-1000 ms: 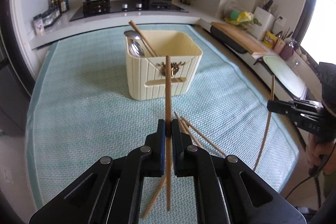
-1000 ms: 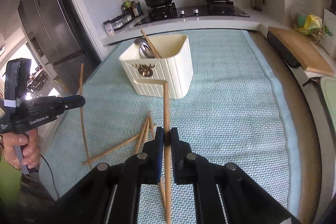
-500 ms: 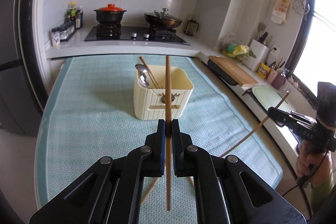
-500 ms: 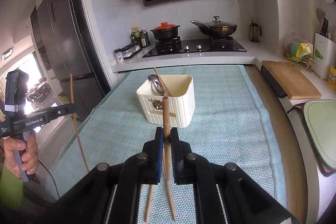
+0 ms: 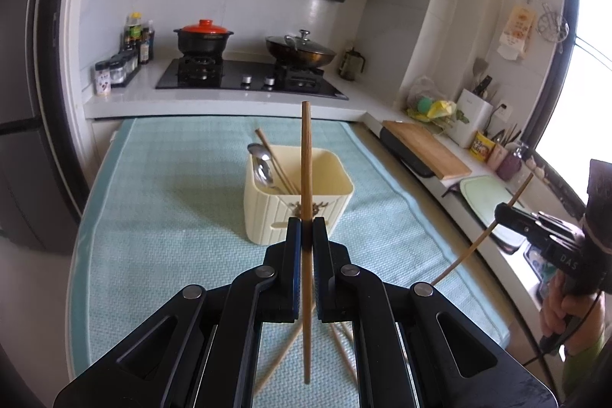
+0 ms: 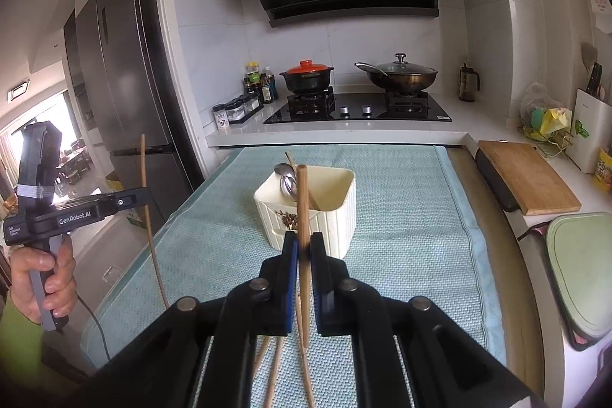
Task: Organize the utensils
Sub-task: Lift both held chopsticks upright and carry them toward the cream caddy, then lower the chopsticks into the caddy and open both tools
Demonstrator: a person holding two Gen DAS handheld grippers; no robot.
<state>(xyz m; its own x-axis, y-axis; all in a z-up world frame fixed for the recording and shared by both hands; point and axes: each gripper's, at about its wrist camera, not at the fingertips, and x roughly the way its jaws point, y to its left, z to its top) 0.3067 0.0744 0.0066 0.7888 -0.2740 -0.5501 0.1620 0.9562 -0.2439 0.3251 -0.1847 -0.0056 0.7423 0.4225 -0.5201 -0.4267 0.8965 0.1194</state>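
1. We start at the bottom of the left wrist view: our left gripper (image 5: 306, 228) has its jaws pressed together on a chopstick (image 5: 305, 155), which stands nearly upright through the middle of the frame, its lower end hanging free above the mat (image 5: 160, 217).
2. In the right wrist view, our right gripper (image 6: 302, 243) likewise pinches its own stick (image 6: 302, 201), tilted only slightly, with the top end in front of the bin (image 6: 336, 213).
3. Under both grippers, at the bottom centre of each view, loose sticks (image 6: 275, 366) lie splayed on the mat, not yet collected.
4. Each gripper shows in the other's view: the left one at the left edge of the right wrist view, the right one at the right edge of the left wrist view, each with its stick gripped partway along.
5. To do this step well, we judge each stick should travel over the bin's rim one at a time, lower end first, so the two do not cross, and be released only once the tip is inside the wall.
6. Mid-frame, the cream bin (image 5: 329, 194) sits on the mat, well apart from the loose sticks. It holds metal spoons (image 5: 262, 171) and one chopstick leaning against its far left corner; the rest of it looks empty.
7. Beyond the mat, a red-lidded pot (image 5: 202, 35) and a lidded pan (image 5: 300, 50) sit on the hob; their contents are hidden.
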